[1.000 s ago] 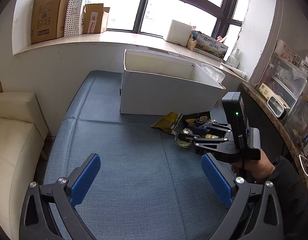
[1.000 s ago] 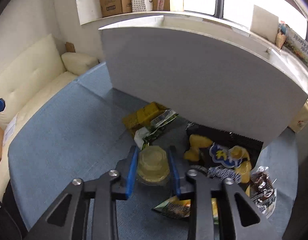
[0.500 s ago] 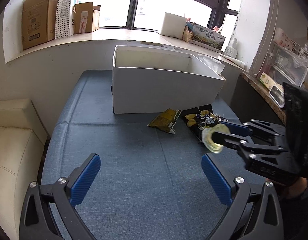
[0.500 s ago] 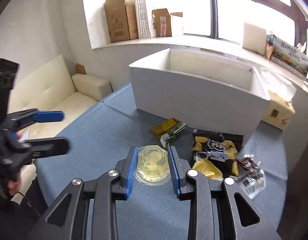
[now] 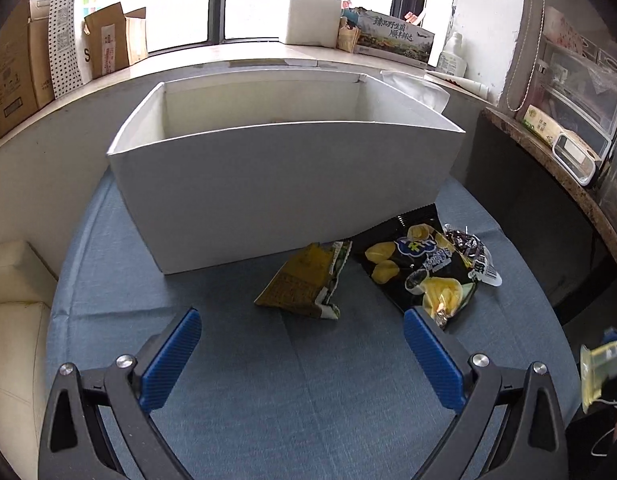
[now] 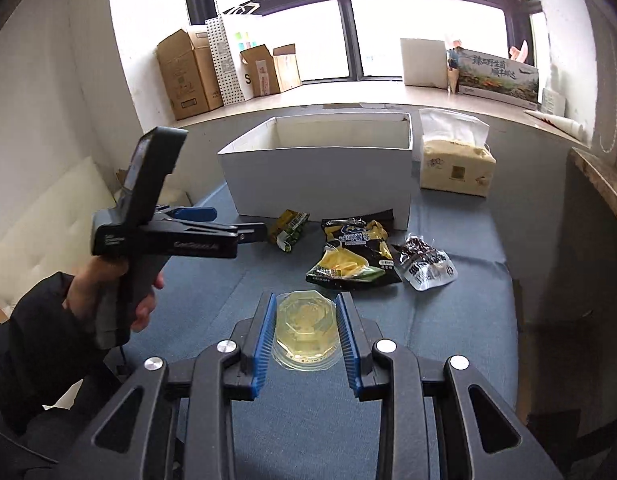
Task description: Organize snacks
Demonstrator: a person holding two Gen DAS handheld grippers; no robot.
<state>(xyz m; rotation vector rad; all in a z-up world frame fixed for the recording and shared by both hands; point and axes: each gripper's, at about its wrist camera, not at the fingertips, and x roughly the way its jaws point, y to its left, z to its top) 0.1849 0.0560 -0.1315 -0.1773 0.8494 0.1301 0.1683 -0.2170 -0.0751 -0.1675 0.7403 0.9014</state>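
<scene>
the right gripper (image 6: 306, 330) clamps a jelly cup (image 6: 307, 327) above the table; the left gripper (image 5: 302, 354) hangs spread wide, holding nothing. the white box (image 5: 284, 184) looks bare inside, and three packets (image 5: 422, 266) lie unsorted, so most remains.

Legible: Chinese script on long windowsill box (image 6: 496, 76); "S" on cardboard carton (image 6: 268, 70).

Black grippers (image 6: 306, 330), blue pads (image 6: 264, 340); dark sleeve (image 6: 36, 320)

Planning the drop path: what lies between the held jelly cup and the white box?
Right wrist view: black chip bag on blue tablecloth lies between.
</scene>
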